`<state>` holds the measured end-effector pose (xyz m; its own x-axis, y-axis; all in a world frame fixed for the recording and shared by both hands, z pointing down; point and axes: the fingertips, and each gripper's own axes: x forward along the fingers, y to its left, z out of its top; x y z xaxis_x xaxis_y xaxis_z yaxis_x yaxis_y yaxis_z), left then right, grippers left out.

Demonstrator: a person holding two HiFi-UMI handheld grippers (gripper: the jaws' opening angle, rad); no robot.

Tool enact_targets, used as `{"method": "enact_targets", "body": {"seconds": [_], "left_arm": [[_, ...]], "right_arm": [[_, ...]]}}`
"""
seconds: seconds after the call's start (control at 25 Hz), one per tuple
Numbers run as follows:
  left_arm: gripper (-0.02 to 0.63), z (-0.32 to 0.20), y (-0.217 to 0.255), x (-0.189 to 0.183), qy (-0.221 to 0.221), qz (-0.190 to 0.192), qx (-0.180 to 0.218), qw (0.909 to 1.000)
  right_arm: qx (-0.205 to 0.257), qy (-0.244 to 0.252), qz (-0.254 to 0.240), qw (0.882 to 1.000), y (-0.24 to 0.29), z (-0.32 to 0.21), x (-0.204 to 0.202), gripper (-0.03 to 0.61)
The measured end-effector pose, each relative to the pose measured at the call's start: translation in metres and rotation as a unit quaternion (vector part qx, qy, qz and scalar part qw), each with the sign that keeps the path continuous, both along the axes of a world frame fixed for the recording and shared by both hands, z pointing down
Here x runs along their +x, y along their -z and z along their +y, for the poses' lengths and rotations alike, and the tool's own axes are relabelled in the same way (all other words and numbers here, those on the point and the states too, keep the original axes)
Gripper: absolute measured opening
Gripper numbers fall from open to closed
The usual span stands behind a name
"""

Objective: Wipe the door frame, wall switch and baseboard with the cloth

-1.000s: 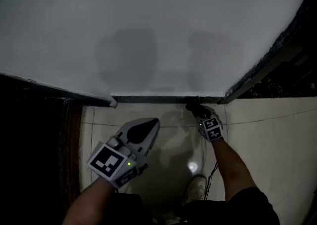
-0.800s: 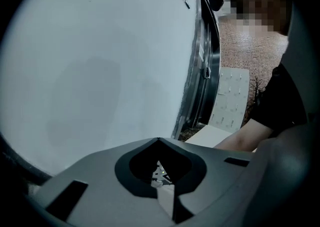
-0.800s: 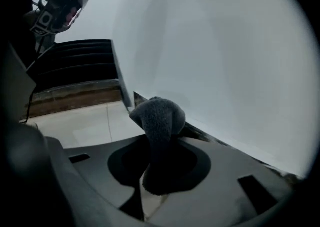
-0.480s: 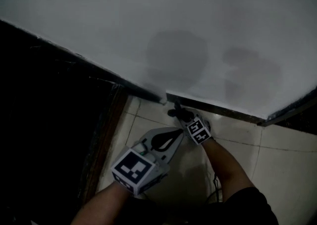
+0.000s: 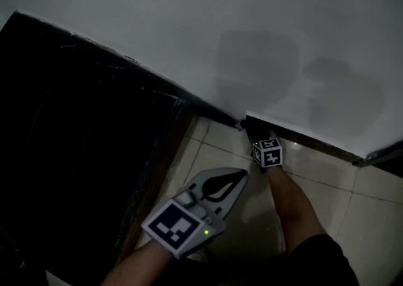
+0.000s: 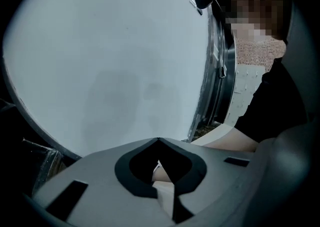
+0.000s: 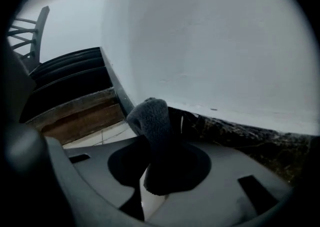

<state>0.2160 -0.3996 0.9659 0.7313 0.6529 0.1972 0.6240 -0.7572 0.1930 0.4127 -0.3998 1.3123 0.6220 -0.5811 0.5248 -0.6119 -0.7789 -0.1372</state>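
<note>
Where the person's left forearm enters from the bottom of the head view, the left gripper (image 5: 242, 174) hovers over the pale tiled floor (image 5: 334, 196), clear of the wall. Its own view shows the left gripper (image 6: 158, 140) with its two jaws closed tip to tip and nothing held between them. Further forward, at the end of the outstretched right forearm (image 5: 293, 200), the right gripper (image 5: 258, 137) points down at the foot of the wall. Its jaws are clamped on a dark grey cloth (image 7: 151, 126), whose rounded fold stands up beyond the tips. The cloth lies at the left end of the dark baseboard (image 7: 245, 136), at the corner where the wall meets the door opening; actual contact cannot be confirmed. In the head view the baseboard (image 5: 308, 140) runs as a dark strip beneath the white wall (image 5: 189, 33). Left of the corner, a brown wooden door frame (image 7: 75, 116) borders the unlit doorway (image 5: 82, 127).
</note>
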Motion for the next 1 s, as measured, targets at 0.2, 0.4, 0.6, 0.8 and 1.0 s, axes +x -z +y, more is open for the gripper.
{"method": "enact_targets", "body": {"seconds": [0.2, 0.4, 0.6, 0.8, 1.0], "left_arm": [[-0.009, 0.007, 0.0, 0.0, -0.012, 0.003, 0.003, 0.9999], [-0.009, 0.018, -0.005, 0.0, -0.022, 0.0, 0.006, 0.9997], [-0.009, 0.028, 0.0, 0.003, -0.023, 0.001, -0.003, 0.9997], [-0.008, 0.044, 0.0, 0.004, -0.035, 0.004, 0.002, 0.9994], [-0.009, 0.067, 0.003, 0.004, -0.057, 0.011, 0.003, 0.9983]], "right_arm": [[-0.017, -0.016, 0.005, 1.0, -0.001, 0.021, 0.0, 0.087], [-0.04, -0.019, 0.008, 0.999, -0.005, 0.049, -0.001, 0.087], [-0.058, -0.022, 0.009, 0.998, -0.002, 0.077, -0.003, 0.087], [-0.06, -0.039, -0.001, 0.997, -0.002, 0.103, -0.009, 0.087], [-0.086, -0.051, -0.012, 0.995, -0.005, 0.142, -0.013, 0.087]]}}
